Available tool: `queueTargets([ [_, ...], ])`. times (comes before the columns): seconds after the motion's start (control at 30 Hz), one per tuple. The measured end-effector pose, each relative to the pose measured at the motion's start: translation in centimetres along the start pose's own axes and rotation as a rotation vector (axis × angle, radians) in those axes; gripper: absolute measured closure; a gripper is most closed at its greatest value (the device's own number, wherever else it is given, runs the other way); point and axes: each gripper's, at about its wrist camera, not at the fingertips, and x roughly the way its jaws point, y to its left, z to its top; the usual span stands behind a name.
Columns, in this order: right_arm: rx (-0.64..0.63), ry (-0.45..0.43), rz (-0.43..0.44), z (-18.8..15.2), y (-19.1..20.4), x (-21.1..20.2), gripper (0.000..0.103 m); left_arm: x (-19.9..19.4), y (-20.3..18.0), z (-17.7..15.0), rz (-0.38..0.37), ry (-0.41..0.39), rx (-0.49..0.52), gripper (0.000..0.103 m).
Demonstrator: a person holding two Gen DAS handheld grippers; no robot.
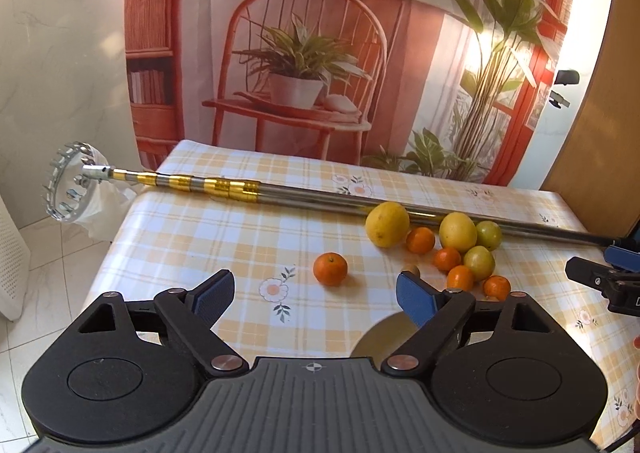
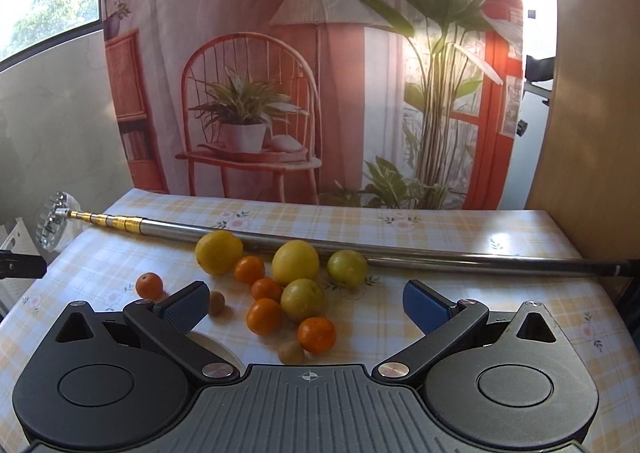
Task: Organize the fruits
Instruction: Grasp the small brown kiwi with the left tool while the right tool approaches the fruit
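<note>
We see our left gripper (image 1: 314, 295) and right gripper (image 2: 306, 303) spread wide, holding nothing; the cluster of yellow, green and orange round fruits (image 2: 280, 285) (one small orange mandarin (image 1: 330, 268) apart) lies on the yellow checked tablecloth (image 1: 200, 237), touching the long telescopic metal picker pole (image 1: 304, 201).

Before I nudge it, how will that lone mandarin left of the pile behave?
The lone mandarin looks round and sits apart on the smooth tablecloth, so a push would probably roll it. It seems small and likely light. Its rind may give slightly under the jaws.

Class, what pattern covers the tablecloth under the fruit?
The tablecloth has a yellow-and-white check with small flower prints, clearest in the left wrist view.
</note>
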Motion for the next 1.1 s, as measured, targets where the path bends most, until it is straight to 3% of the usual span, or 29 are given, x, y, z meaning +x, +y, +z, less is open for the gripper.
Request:
queueTargets([
  [0.27, 0.032, 0.030, -0.030, 0.9, -1.6, 3.2, 0.002, 5.9, -3.3, 0.8, -0.083, 0.108, 0.086, 0.034],
  [0.4, 0.045, 0.049, -0.039, 0.7, -2.5, 4.4, 0.005, 8.7, -4.8, 1.3, -0.179, 0.140, 0.106, 0.037],
  [0.5, 0.067, 0.069, -0.039, 0.5, -3.4, 5.3, 0.008, 11.2, -6.0, 1.5, -0.209, 0.167, 0.136, 0.042],
  [0.7, 0.080, 0.094, -0.019, 0.2, -4.2, 6.9, 0.014, 15.9, -8.2, 0.9, -0.214, 0.249, 0.231, 0.048],
  [0.9, 0.066, 0.169, 0.052, 0.0, -5.0, 8.6, 0.019, 19.5, -7.9, 0.5, -0.195, 0.347, 0.173, 0.058],
  [0.93, 0.050, 0.175, 0.050, 0.0, -5.0, 8.8, 0.019, 19.4, -7.9, 0.5, -0.193, 0.329, 0.180, 0.061],
  [1.0, 0.021, 0.175, 0.045, 0.0, -4.9, 8.9, 0.019, 19.6, -8.2, 0.5, -0.196, 0.333, 0.196, 0.076],
  [1.1, 0.005, 0.169, 0.063, 0.0, -5.0, 9.1, 0.019, 19.3, -8.3, 0.5, -0.187, 0.335, 0.178, 0.077],
])
